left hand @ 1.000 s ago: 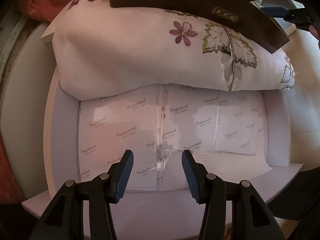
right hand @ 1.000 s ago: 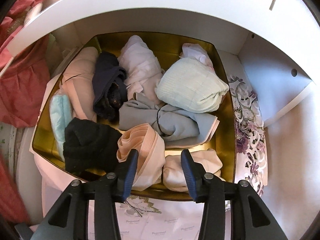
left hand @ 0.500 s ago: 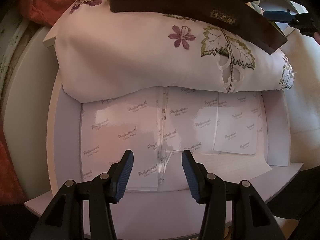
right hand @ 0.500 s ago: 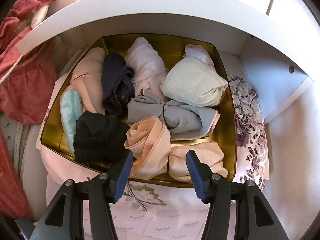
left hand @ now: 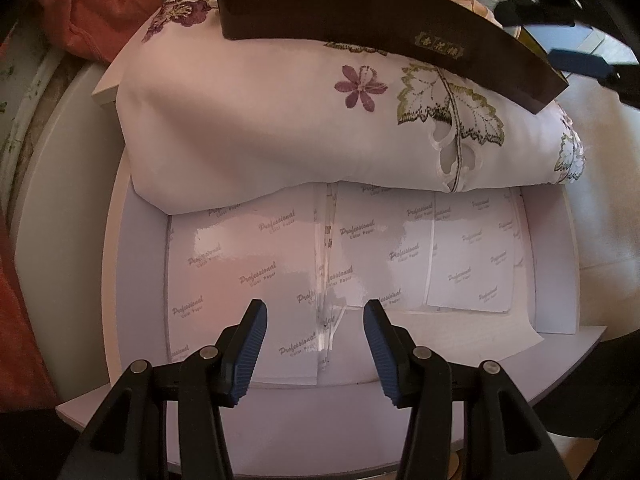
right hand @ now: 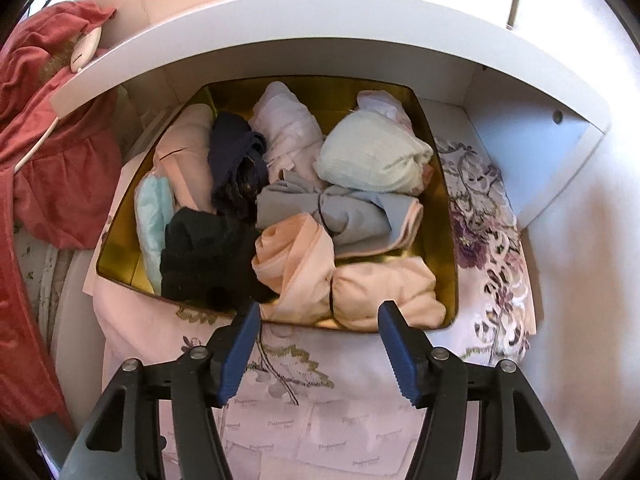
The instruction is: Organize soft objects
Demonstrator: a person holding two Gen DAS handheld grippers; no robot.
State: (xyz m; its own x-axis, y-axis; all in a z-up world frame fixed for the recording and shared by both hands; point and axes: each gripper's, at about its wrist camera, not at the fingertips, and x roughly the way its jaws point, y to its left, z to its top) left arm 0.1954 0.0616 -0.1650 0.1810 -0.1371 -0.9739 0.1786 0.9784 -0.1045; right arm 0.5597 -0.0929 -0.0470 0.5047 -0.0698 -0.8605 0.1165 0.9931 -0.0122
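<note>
A white drawer point(left hand: 552, 264) is seen open beneath a white shelf edge point(right hand: 280, 28), its floor lined with glossy sheets of printed paper point(left hand: 248, 264). A folded floral fabric point(left hand: 280, 128), pale with purple flowers and green leaves, is laid across the far part of the drawer, and a gold-lined box point(right hand: 444, 216) with dark brown outer walls is set on top of it. The box is packed with rolled soft items: a peach roll point(right hand: 296, 268) at the near edge, a black roll point(right hand: 208, 256) just left of it and touching, a pale peach bundle point(right hand: 384, 292) at the near right, a grey-blue roll point(right hand: 344, 216) in the middle, a mint-white bundle point(right hand: 372, 156) at the far right, a navy piece point(right hand: 236, 152) and a pink roll point(right hand: 288, 128) toward the far side. Red cloth point(right hand: 52, 152) is noted left of the drawer. The right gripper point(right hand: 318, 344) is held over the near rim of the box with its jaws opening; nothing is pressed between the pads, and the peach roll lies just beyond the tips. The left gripper point(left hand: 316, 348) is held over the bare paper at the near end of the drawer, jaws parted and empty.
</note>
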